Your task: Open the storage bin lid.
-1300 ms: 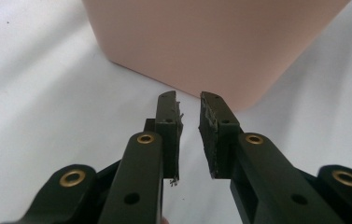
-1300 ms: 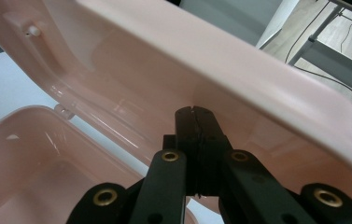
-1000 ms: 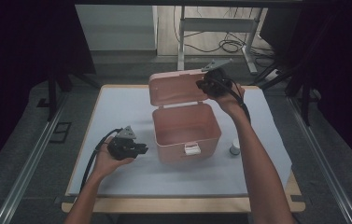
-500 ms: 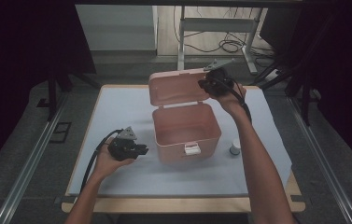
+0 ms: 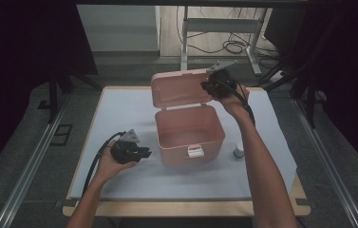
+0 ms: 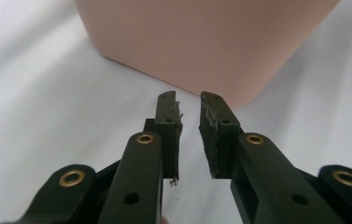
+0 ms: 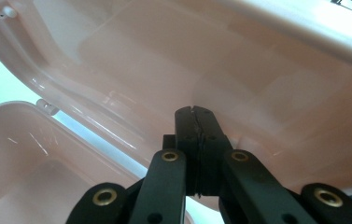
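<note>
Small jar (image 5: 239,151) stands just right of pink box (image 5: 190,132).

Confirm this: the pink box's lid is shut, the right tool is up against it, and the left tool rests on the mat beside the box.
Not quite. The lid of the pink box stands open, as the high view shows. The right tool is against it, and the left tool sits beside the box on the mat.

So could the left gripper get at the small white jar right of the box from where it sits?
Probably not directly: the left gripper sits left of the pink box, which stands between it and the jar.
</note>
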`<action>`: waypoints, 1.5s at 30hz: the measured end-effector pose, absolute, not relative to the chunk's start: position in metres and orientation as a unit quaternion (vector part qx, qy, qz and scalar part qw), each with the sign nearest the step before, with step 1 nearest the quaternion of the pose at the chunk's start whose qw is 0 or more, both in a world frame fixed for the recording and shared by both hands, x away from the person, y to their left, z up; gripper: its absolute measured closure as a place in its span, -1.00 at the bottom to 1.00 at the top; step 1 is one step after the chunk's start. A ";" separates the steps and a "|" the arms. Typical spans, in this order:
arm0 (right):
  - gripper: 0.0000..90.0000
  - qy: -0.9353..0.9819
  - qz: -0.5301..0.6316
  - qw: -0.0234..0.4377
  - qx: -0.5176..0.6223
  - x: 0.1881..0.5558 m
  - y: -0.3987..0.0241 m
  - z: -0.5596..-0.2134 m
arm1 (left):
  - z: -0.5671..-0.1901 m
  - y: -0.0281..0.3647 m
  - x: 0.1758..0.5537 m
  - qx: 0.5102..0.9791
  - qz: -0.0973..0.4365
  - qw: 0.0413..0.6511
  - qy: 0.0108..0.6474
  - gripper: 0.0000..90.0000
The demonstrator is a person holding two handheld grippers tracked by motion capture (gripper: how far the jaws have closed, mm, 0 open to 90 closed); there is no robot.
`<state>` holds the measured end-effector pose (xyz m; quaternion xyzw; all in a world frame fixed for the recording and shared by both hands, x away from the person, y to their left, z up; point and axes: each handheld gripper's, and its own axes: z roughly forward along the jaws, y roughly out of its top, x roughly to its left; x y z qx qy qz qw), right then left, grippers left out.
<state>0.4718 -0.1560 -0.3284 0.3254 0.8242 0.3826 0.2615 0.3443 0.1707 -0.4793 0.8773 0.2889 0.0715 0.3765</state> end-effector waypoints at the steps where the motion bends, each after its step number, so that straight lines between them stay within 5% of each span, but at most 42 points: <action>1: 0.99 0.824 0.383 0.261 0.326 0.472 -0.156 -0.329 | -0.479 0.170 0.344 0.877 0.071 0.376 0.291 0.71; 24: 0.92 0.823 0.403 0.260 0.305 0.428 -0.180 -0.329 | -0.481 0.168 0.341 0.879 0.070 0.374 0.288 0.69; 45: 0.21 0.821 0.420 0.232 0.309 0.373 -0.226 -0.372 | -0.485 0.167 0.338 0.878 0.075 0.369 0.296 0.49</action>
